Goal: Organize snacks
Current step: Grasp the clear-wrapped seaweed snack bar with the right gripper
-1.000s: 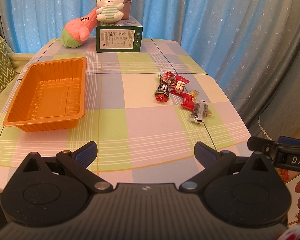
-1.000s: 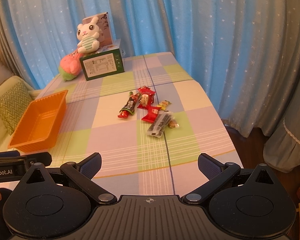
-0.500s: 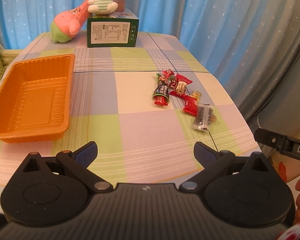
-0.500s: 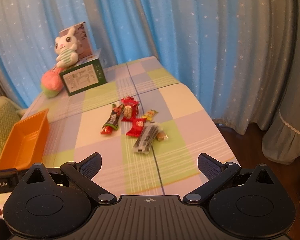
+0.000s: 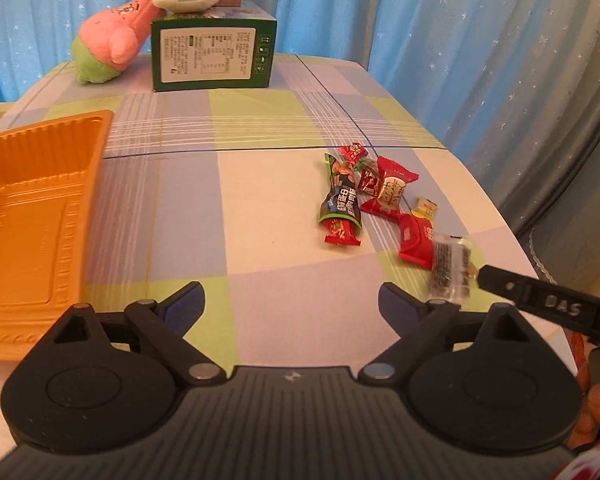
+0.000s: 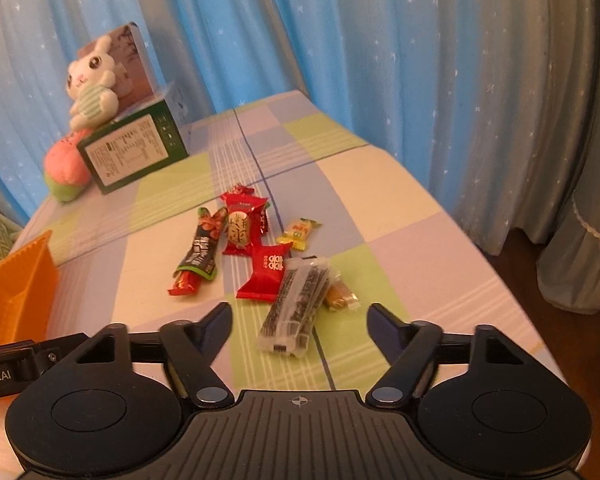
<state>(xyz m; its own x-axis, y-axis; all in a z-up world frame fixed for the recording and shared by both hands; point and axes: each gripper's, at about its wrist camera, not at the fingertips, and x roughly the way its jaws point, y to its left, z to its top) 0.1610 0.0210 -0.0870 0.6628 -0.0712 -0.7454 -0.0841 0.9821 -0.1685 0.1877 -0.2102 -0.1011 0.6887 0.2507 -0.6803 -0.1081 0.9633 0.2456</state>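
Note:
Several wrapped snacks lie in a loose pile on the checked tablecloth: a dark green bar (image 6: 201, 252) (image 5: 340, 204), a red candy pack (image 6: 242, 226) (image 5: 388, 192), a red square pack (image 6: 269, 272) (image 5: 416, 240), a clear pack of dark sticks (image 6: 298, 306) (image 5: 450, 268), and a small yellow candy (image 6: 300, 232). An empty orange tray (image 5: 28, 216) (image 6: 16, 292) sits at the left. My right gripper (image 6: 300, 320) is open, just short of the clear pack. My left gripper (image 5: 292, 300) is open and empty over the tablecloth, between tray and snacks.
A green box (image 5: 214, 58) with a plush rabbit (image 6: 92, 84) on top and a pink plush (image 5: 108, 42) stand at the table's far end. Blue curtains hang behind and to the right. The table's right edge (image 6: 480, 248) drops off near the snacks.
Both grippers have moved forward and down toward the table. The snack pile now lies much closer to the right gripper. Both stay open.

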